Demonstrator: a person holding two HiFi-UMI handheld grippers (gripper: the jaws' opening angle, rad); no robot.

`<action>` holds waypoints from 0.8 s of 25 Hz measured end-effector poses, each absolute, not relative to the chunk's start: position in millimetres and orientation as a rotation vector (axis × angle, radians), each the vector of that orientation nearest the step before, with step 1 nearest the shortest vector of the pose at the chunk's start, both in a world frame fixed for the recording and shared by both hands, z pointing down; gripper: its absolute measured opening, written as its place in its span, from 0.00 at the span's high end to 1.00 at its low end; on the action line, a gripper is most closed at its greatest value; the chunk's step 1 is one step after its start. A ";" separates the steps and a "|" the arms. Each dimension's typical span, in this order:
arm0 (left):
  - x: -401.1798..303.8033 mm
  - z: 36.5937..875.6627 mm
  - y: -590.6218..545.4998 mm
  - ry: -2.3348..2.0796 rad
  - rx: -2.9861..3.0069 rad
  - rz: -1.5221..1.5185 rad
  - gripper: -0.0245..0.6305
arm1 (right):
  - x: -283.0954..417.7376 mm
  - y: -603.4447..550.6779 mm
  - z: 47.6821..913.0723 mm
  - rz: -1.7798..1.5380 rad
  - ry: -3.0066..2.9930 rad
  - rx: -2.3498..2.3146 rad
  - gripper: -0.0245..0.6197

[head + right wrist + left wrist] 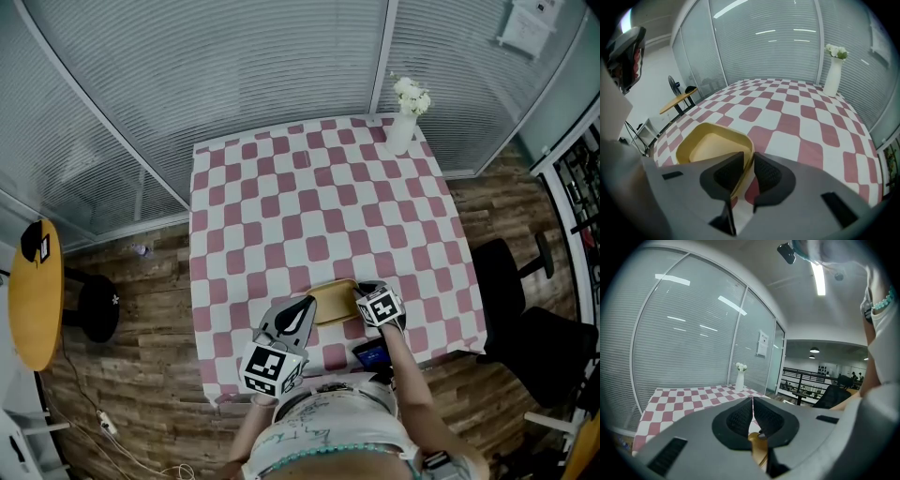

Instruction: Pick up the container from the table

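A shallow yellow container lies near the front edge of the checkered table. In the right gripper view its near right rim stands between the jaws of my right gripper, which is shut on that rim. In the head view the right gripper sits at the container's right side. My left gripper is at the container's left edge, tilted upward. Its jaws meet at the tips, and a sliver of the yellow container shows beneath them.
A white vase of flowers stands at the table's far right corner. A small dark blue object lies at the front edge by my right arm. A black chair is to the right, a round wooden side table to the left.
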State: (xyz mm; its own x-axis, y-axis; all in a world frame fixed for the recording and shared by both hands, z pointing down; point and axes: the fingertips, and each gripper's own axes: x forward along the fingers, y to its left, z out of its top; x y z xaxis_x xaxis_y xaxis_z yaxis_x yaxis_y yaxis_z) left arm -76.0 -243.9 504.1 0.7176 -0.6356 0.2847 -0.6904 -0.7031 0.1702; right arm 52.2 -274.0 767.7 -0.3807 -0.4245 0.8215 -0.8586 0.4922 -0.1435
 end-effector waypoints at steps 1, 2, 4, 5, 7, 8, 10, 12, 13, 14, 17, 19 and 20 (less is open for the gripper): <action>-75.4 504.6 -244.2 -1.047 2.660 0.299 0.93 | 51.7 -275.3 769.1 0.753 -1.994 1.061 0.87; -74.9 505.1 -244.1 -1.044 2.659 0.300 0.93 | 51.1 -276.4 770.3 0.761 -1.993 1.068 0.86; -74.3 505.8 -243.1 -1.036 2.659 0.305 0.93 | 50.2 -277.3 774.3 0.776 -1.978 1.083 0.86; -74.0 506.0 -242.6 -1.033 2.660 0.307 0.93 | 50.0 -277.1 777.9 0.782 -1.963 1.087 0.86; -73.1 506.4 -241.7 -1.029 2.661 0.311 0.93 | 50.0 -276.5 785.4 0.792 -1.932 1.095 0.88; -72.7 506.6 -241.3 -1.028 2.661 0.313 0.93 | 50.3 -276.3 787.9 0.801 -1.926 1.102 0.88; -73.1 507.1 -240.8 -1.027 2.661 0.317 0.93 | 50.5 -276.0 789.8 0.837 -1.934 1.117 0.88; -74.3 508.3 -240.7 -1.026 2.658 0.321 0.93 | 50.0 -276.0 789.8 0.875 -1.955 1.133 0.89; -74.4 509.1 -240.6 -1.024 2.658 0.324 0.93 | 49.8 -275.9 789.8 0.884 -1.963 1.141 0.90; -74.3 509.8 -240.2 -1.022 2.657 0.326 0.93 | 49.8 -275.6 789.7 0.887 -1.969 1.150 0.90; -72.4 510.1 -238.6 -1.017 2.659 0.327 0.93 | 50.7 -274.6 789.1 0.884 -1.980 1.183 0.90; -71.5 510.3 -237.7 -1.015 2.660 0.332 0.93 | 51.1 -274.3 789.1 0.882 -1.990 1.203 0.90; -71.5 510.7 -237.2 -1.013 2.659 0.335 0.93 | 51.0 -274.2 789.1 0.880 -1.994 1.209 0.90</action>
